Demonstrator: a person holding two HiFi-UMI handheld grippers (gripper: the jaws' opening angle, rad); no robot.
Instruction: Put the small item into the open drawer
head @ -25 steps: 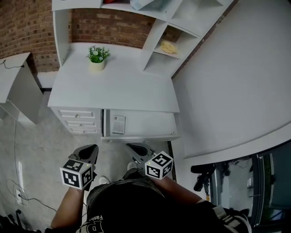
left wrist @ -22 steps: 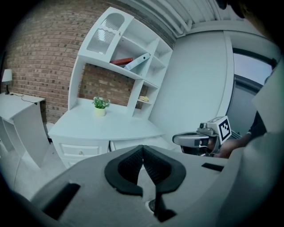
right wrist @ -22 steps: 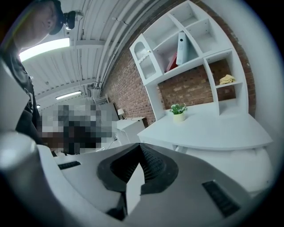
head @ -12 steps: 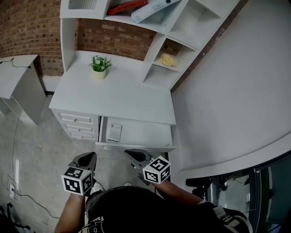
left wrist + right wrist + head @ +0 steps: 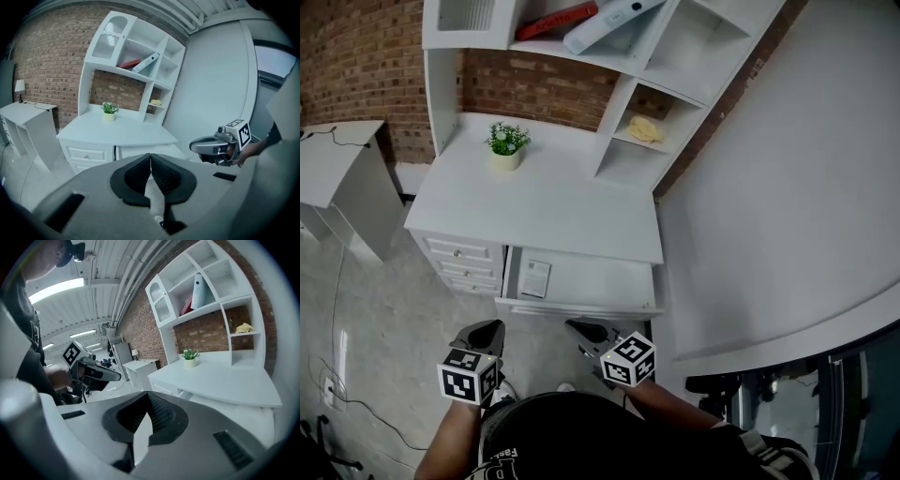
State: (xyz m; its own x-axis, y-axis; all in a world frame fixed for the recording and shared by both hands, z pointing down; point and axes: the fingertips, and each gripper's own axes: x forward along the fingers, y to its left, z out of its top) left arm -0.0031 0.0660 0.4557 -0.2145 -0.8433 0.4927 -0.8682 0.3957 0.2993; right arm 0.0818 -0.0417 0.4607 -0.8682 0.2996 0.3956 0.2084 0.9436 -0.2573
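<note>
A white desk (image 5: 534,202) with a shelf unit stood against a brick wall (image 5: 356,56).

In the head view we saw the open drawer (image 5: 581,281) pulled out under the desktop, with only a flat paper card (image 5: 534,278) at its left end. We took the small item to be the yellow crumpled thing (image 5: 644,129) in a lower shelf cubby, well apart from the drawer. A potted plant (image 5: 506,142) sat on the desktop. The left gripper (image 5: 485,330) and the right gripper (image 5: 581,328) hung short of the drawer front, close to the person's body.

In the left gripper view its jaws were pressed together with nothing between them.

In the right gripper view the jaws likewise met at their tips, empty, and the yellow thing showed in its cubby above the desktop.

We judged that thing light, soft and not fragile. It looked likely to sag in a grip, so a pinch across its raised middle fold seemed best, lifting clear of the cubby edge.
</note>
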